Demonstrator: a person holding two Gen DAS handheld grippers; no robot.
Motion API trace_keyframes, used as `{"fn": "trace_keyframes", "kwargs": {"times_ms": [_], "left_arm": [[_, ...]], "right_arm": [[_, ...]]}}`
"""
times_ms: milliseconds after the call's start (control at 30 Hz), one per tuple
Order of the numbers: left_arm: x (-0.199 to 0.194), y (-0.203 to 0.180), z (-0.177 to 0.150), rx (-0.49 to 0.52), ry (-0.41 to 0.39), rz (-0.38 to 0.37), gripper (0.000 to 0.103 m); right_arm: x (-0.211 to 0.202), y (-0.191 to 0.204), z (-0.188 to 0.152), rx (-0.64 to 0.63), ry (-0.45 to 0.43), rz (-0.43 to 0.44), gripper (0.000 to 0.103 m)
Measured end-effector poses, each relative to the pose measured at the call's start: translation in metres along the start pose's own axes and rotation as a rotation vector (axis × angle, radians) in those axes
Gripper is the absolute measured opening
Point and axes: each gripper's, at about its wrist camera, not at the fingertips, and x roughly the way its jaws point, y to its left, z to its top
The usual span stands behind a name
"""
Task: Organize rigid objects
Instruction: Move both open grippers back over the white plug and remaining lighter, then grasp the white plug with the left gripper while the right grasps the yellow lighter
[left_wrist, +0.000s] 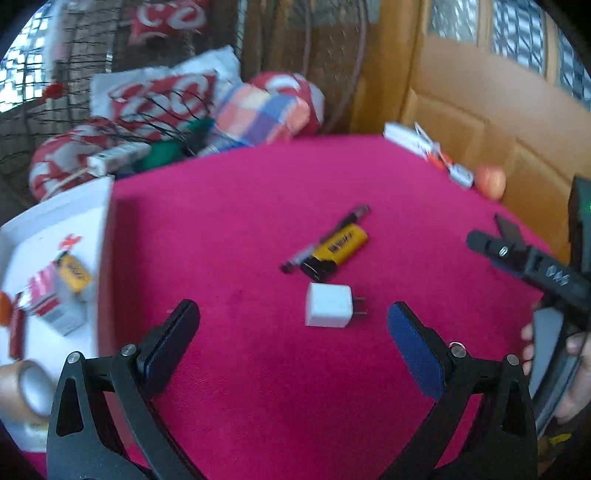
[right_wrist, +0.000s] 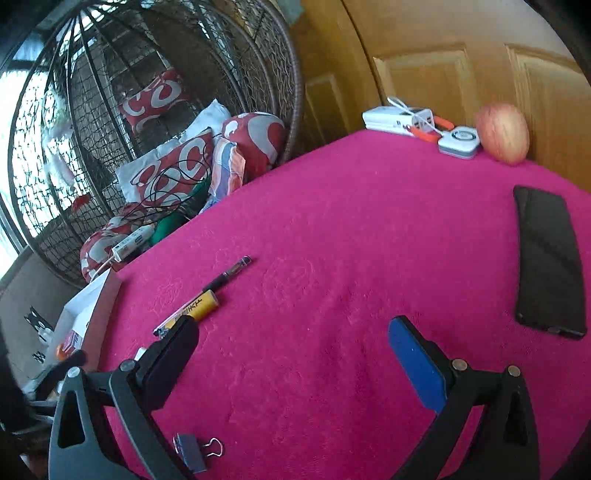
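1. The left gripper (left_wrist: 293, 332) hangs with its jaws released and empty, spread to either side of the white charger plug (left_wrist: 328, 305), which lies on the pink cloth (left_wrist: 221, 221) toward the near edge. Closing from here could catch the metal prongs (they point toward the right-hand pad) instead of the flat sides, and the plug could twist out.

2. The yellow battery (left_wrist: 338, 249) and the pen (left_wrist: 325, 238) lie touching, just beyond the plug toward the middle of the cloth. A forward overshoot could knock both, and either could roll.

3. The white box (left_wrist: 55, 221) sits off the left edge of the cloth, already holding several small items. A carried plug could clip its wall or land on what is inside.

4. The right gripper (right_wrist: 293, 350) is also spread wide and holds nothing; its dark left pad hides one end of the battery in its own view. Both tools could collide near the centre.

5. The binder clip (right_wrist: 195, 452) lies at the near edge under the right gripper and could be swept off.

6. The black phone (right_wrist: 548, 262) near the right edge risks a bump from that tool.
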Motion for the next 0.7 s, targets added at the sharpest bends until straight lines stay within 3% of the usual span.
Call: {"fn": "trace_keyframes", "kwargs": {"times_ms": [67, 200, 267, 333, 367, 500, 700], "left_arm": [[0.015, -0.006, 0.000, 0.013, 0.032, -0.012, 0.085], [0.039, -0.020, 0.002, 0.069, 0.077, -0.012, 0.074], [0.048, -0.024, 0.002, 0.084, 0.109, -0.025, 0.060], [0.050, -0.024, 0.005, 0.085, 0.109, -0.031, 0.056], [0.050, -0.023, 0.005, 0.083, 0.109, -0.043, 0.046], [0.047, -0.017, 0.003, 0.059, 0.106, -0.075, 0.045], [0.018, 0.002, -0.009, -0.014, 0.078, -0.063, 0.045]], "right_arm": [[-0.001, -0.001, 0.001, -0.002, -0.005, 0.006, 0.103], [0.005, -0.001, 0.007, -0.033, 0.004, 0.016, 0.103], [0.008, 0.001, 0.012, -0.047, 0.011, 0.034, 0.103], [0.011, 0.003, 0.016, -0.062, 0.015, 0.044, 0.103], [0.012, 0.004, 0.018, -0.069, 0.018, 0.050, 0.103], [0.029, 0.014, 0.024, -0.114, 0.076, 0.095, 0.103], [0.060, 0.064, 0.021, -0.329, 0.187, 0.132, 0.103]]}}
